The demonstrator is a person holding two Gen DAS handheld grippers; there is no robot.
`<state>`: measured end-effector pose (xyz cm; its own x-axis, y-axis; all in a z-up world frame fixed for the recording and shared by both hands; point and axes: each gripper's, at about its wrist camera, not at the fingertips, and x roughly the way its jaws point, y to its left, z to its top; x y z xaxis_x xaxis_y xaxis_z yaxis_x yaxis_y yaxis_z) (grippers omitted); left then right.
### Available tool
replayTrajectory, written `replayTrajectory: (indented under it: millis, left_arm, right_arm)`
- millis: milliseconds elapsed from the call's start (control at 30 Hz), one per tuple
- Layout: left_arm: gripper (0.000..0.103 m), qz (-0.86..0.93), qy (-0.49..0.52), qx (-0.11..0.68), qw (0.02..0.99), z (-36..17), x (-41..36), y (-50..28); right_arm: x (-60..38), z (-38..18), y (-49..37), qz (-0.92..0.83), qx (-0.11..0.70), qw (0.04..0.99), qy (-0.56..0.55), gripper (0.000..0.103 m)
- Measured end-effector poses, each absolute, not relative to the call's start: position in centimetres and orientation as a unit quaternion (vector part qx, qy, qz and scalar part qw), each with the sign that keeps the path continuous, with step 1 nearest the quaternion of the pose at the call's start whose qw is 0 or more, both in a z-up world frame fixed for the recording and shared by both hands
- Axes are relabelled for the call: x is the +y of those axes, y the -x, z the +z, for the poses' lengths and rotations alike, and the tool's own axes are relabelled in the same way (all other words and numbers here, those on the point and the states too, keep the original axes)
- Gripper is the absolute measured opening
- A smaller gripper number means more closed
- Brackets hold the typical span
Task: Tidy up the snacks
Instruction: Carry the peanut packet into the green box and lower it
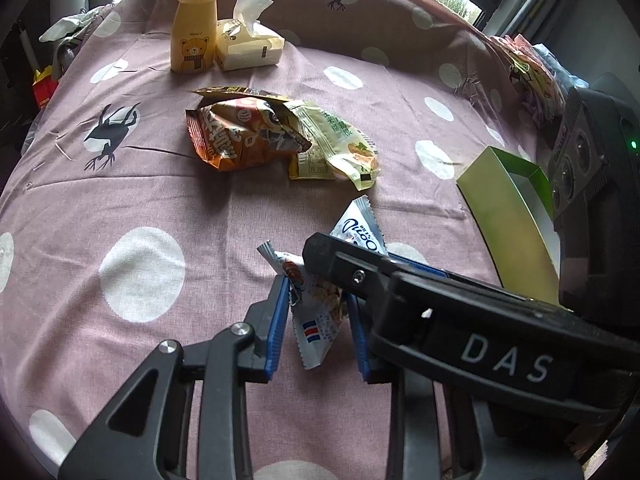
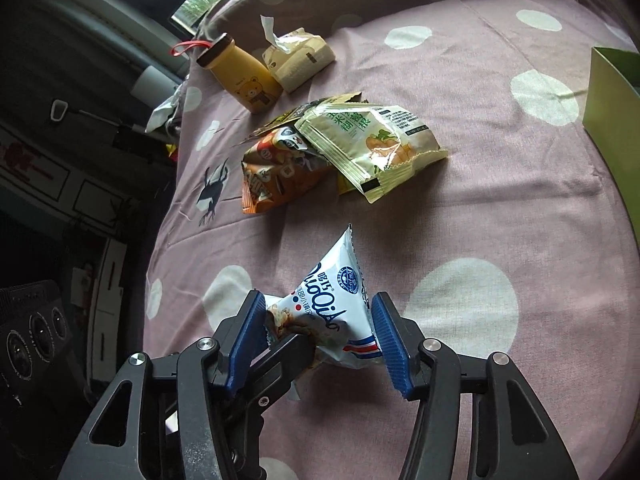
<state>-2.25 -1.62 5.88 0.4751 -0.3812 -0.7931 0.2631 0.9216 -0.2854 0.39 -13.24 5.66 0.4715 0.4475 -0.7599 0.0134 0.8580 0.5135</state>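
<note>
Mauve cloth (image 1: 240, 208) with white dots; yellow bottle (image 1: 192, 36); green box (image 1: 508, 216).

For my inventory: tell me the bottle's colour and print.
Yellow bottle, dark brown cap, cartoon bear print; left wrist view shows it best.

Open cloth lying around the snack pile

Bare tablecloth (image 2: 500, 200) is stretching between the snack pile (image 2: 336, 152) and the green box (image 2: 612, 96) (bottle (image 2: 244, 80) and tissues (image 2: 300, 58) are crowding behind the pile).

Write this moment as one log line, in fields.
left gripper: shut on packet | right gripper: around packet, grip unclear | other snacks: piled on cloth
</note>
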Motion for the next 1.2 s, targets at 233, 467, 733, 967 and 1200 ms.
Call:
replayTrajectory:
  millis: [233,467,733,967,1200]
  left_arm:
    - [0.029,-0.19,0.058,0.431,0.88,7.7,-2.1,3.3]
    - [0.028,-0.191,0.055,0.404,0.893,8.8,-2.8,4.0]
    - [0.027,-0.207,0.052,0.364,0.907,10.7,-4.1,5.0]
    - [0.027,-0.23,0.053,0.334,0.912,12.3,-5.4,5.8]
    - [0.027,-0.255,0.037,0.31,0.915,13.9,-7.8,6.5]
  right_arm:
    - [-13.7,7.8,0.6,0.136,0.455,0.85,-0.227,0.058]
    - [-13.7,9.4,1.4,0.126,0.428,0.868,-0.218,0.058]
    - [-14.8,11.5,2.8,0.114,0.389,0.889,-0.212,0.058]
    - [-15.9,13.5,4.2,0.093,0.347,0.912,-0.2,0.058]
    - [-18.2,15.1,5.6,0.075,0.307,0.924,-0.214,0.058]
